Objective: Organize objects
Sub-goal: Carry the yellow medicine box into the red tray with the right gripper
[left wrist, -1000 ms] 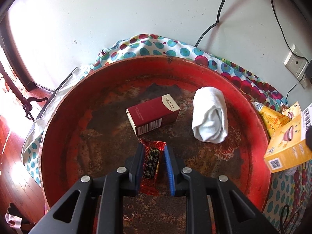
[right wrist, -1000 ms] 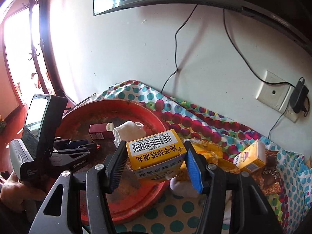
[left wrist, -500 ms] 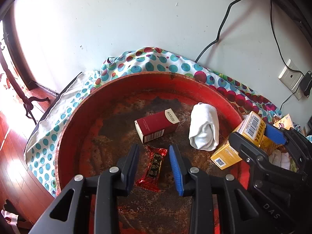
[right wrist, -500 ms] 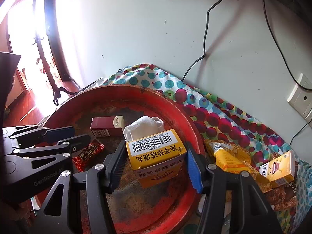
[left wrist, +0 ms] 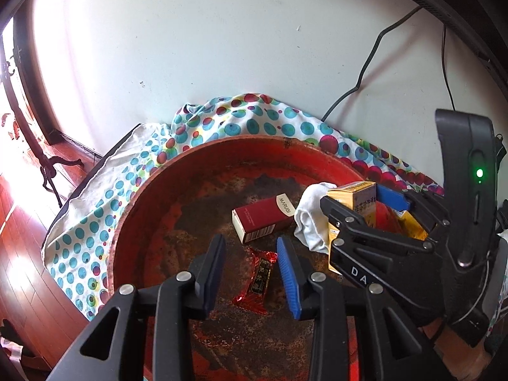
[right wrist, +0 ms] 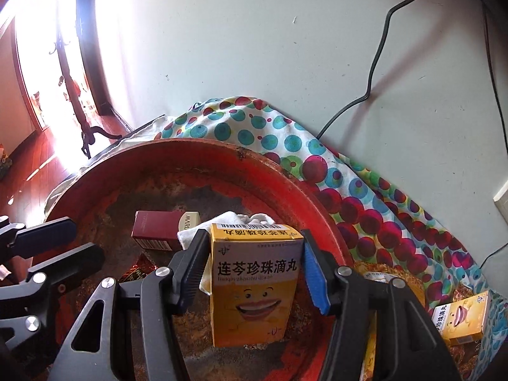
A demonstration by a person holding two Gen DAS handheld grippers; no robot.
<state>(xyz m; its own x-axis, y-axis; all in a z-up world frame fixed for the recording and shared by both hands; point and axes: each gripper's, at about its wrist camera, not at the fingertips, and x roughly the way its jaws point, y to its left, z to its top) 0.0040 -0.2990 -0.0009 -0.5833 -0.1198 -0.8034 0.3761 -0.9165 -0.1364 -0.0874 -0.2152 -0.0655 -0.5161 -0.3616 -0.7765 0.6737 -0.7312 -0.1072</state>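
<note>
A rusty red round tray (left wrist: 222, 149) holds a maroon box (left wrist: 265, 217), a rolled white cloth (left wrist: 312, 219) and a red foil candy (left wrist: 258, 281). My left gripper (left wrist: 250, 241) hovers open above the candy, which lies flat on the tray floor between and below the fingers, untouched. My right gripper (right wrist: 254, 236) is shut on a yellow medicine box (right wrist: 254, 285) with a smiling mouth, held upright over the tray's right side just in front of the white cloth (right wrist: 235, 219). In the left wrist view that yellow box (left wrist: 358, 200) partly hides the cloth.
A polka-dot cloth (left wrist: 254, 117) lies under the tray against the wall. A second yellow box (right wrist: 460, 317) and a snack packet (right wrist: 387, 273) lie on it, right of the tray. A black cable (right wrist: 374, 63) runs down the wall. Wooden floor lies to the left.
My left gripper opened, let go of the red candy and rose a little. My right gripper brought the yellow box leftward and lower, over the tray beside the white cloth.
</note>
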